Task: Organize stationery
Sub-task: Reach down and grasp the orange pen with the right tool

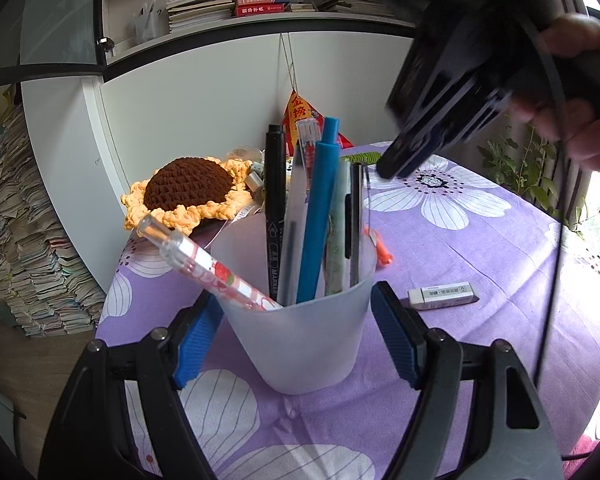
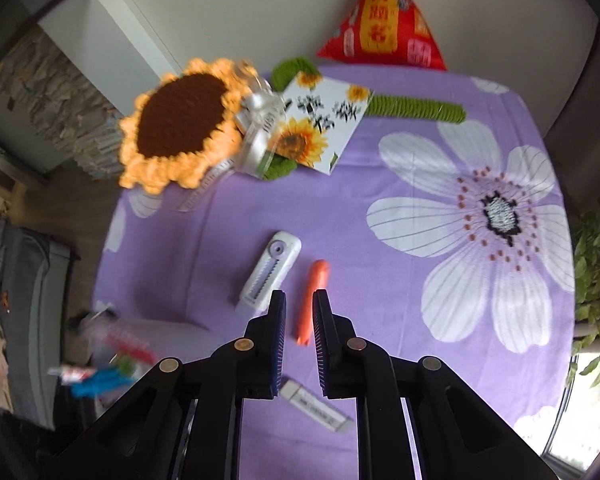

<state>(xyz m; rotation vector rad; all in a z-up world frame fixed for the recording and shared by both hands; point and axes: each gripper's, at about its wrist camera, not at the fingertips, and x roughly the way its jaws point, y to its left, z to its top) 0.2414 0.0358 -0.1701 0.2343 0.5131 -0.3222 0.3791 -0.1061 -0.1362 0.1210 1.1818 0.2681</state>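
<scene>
My left gripper [image 1: 296,336] is shut on a frosted plastic pen cup [image 1: 300,332] that stands on the purple flowered tablecloth [image 1: 480,240]. The cup holds several pens, among them a blue pen [image 1: 320,216], a black marker [image 1: 275,208] and a strawberry-print pen [image 1: 204,264]. My right gripper [image 2: 299,316] is partly open and empty, high above an orange carrot-shaped pen [image 2: 314,300], a white correction tape [image 2: 270,268] and a white eraser [image 2: 318,406]. The eraser also shows in the left wrist view [image 1: 444,295]. The cup appears blurred at the left of the right wrist view [image 2: 112,348].
A crocheted sunflower [image 2: 180,120] with a green stem [image 2: 416,108] and a sunflower card [image 2: 320,120] lie at the far side. A red triangular pouch [image 2: 384,28] hangs at the wall. Stacked papers [image 1: 20,240] stand left; a plant [image 2: 596,264] stands right.
</scene>
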